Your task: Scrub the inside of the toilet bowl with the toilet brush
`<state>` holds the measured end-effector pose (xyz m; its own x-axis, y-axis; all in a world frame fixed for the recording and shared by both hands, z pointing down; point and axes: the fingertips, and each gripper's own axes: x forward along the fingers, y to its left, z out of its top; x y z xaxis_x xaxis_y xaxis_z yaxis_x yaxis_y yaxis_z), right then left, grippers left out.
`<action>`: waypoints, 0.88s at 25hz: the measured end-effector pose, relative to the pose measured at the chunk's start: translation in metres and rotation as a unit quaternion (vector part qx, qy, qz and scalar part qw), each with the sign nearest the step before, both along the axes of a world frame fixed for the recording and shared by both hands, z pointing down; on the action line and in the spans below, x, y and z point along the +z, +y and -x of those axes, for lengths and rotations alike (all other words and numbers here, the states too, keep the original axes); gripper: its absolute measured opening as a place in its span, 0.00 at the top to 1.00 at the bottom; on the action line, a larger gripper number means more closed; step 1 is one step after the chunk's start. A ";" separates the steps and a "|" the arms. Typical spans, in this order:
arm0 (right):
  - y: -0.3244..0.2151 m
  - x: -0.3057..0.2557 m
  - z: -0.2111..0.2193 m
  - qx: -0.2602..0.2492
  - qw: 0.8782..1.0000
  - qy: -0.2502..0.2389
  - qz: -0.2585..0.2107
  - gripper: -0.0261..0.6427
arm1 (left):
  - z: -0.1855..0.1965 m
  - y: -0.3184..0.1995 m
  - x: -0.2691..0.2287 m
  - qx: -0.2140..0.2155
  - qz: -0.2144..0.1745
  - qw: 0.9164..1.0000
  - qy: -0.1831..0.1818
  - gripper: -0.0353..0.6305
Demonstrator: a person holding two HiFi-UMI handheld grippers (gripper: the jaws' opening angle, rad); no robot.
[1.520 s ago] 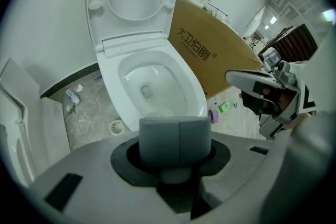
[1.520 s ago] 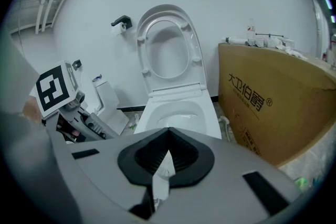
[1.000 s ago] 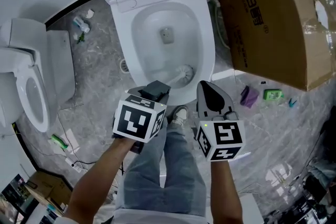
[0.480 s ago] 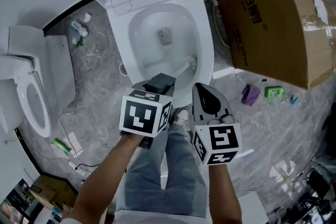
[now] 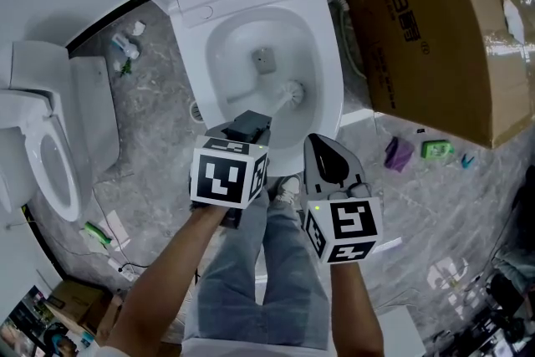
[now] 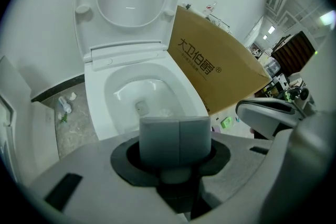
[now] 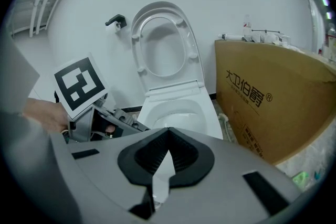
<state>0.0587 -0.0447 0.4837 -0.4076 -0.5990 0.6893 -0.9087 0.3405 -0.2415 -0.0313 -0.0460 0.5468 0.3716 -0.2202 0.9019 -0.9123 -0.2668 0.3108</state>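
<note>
Here, nearest us, our right gripper point(image 5: 323, 146) hangs with jaws closed on nothing, while our left gripper point(image 5: 250, 124) clamps the brush point(image 5: 292, 93) handle. Its bristles sit against the bowl's point(image 5: 328, 54) right inner wall; we should press firmly and sweep round.

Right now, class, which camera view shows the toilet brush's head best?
The head view: the brush head lies whole inside the toilet bowl. In the left gripper view, shut jaws hide nearly all of it; the right gripper view shows the bowl, no brush.
</note>
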 end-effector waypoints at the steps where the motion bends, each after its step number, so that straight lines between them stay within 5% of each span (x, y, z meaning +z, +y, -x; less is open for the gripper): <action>1: -0.001 0.000 0.002 -0.002 1.000 0.001 0.001 0.96 | 0.002 -0.003 0.002 0.000 -0.001 1.000 -0.001 0.72; 22: -0.021 0.018 0.032 -0.001 1.000 0.004 0.020 0.96 | 0.034 -0.069 0.026 -0.005 -0.042 0.999 -0.014 0.72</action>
<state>0.0270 -0.0658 0.5017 -0.4041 -0.5700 0.7155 -0.9096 0.3332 -0.2483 -0.0653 -0.1148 0.5725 0.3447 -0.2990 0.8898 -0.9229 -0.2814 0.2629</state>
